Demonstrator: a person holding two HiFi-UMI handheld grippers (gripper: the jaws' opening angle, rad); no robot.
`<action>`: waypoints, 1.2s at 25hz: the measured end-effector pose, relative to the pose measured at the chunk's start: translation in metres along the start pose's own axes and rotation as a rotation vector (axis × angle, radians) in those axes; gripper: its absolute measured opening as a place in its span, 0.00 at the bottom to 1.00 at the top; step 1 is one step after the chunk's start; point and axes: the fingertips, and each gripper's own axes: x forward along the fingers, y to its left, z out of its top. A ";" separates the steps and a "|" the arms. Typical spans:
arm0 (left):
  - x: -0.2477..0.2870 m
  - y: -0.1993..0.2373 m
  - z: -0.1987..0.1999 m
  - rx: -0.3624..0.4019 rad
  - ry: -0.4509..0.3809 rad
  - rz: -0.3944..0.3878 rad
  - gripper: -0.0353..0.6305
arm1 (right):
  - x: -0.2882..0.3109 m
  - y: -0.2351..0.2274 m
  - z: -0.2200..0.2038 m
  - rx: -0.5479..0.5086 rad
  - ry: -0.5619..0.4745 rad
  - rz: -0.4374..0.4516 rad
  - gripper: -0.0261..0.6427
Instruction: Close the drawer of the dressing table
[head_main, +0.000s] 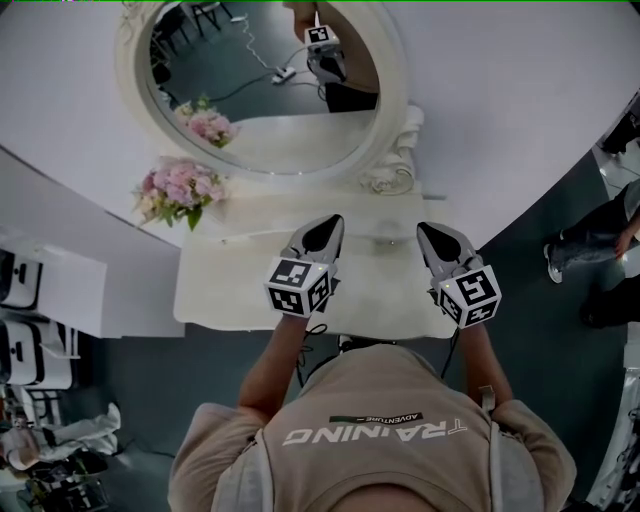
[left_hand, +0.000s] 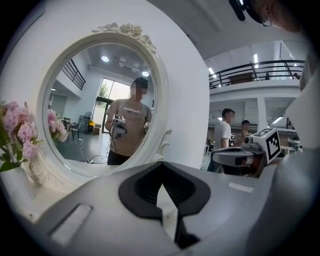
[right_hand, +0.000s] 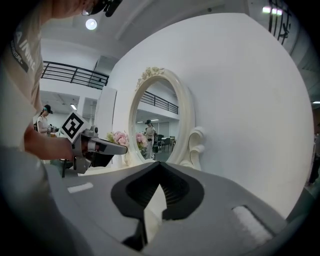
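Observation:
The white dressing table (head_main: 210, 290) stands against the white wall, with an oval mirror (head_main: 262, 90) above it. Both grippers hover over its top, side by side, pointing at the wall. My left gripper (head_main: 326, 226) is shut and holds nothing; in the left gripper view its jaws (left_hand: 161, 165) meet at the tip in front of the mirror frame (left_hand: 165, 100). My right gripper (head_main: 432, 232) is also shut and empty, its jaws (right_hand: 159, 166) facing the mirror's right scroll (right_hand: 196, 145). I cannot make out a drawer front or handle in any view.
Pink flowers (head_main: 180, 190) stand on the table's back left corner, left of my left gripper. A carved scroll (head_main: 395, 165) flanks the mirror's right side. Cases (head_main: 25, 330) sit on the floor at left. People stand at the right (head_main: 590, 245) and lower left (head_main: 60, 435).

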 end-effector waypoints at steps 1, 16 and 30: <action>-0.001 -0.002 0.006 0.007 -0.008 -0.004 0.08 | -0.001 -0.001 0.005 -0.007 -0.008 -0.004 0.04; -0.010 -0.004 0.058 0.101 -0.109 0.003 0.08 | -0.011 -0.005 0.049 -0.041 -0.101 -0.039 0.04; -0.006 -0.005 0.054 0.091 -0.105 -0.017 0.08 | -0.021 -0.008 0.055 -0.065 -0.107 -0.068 0.04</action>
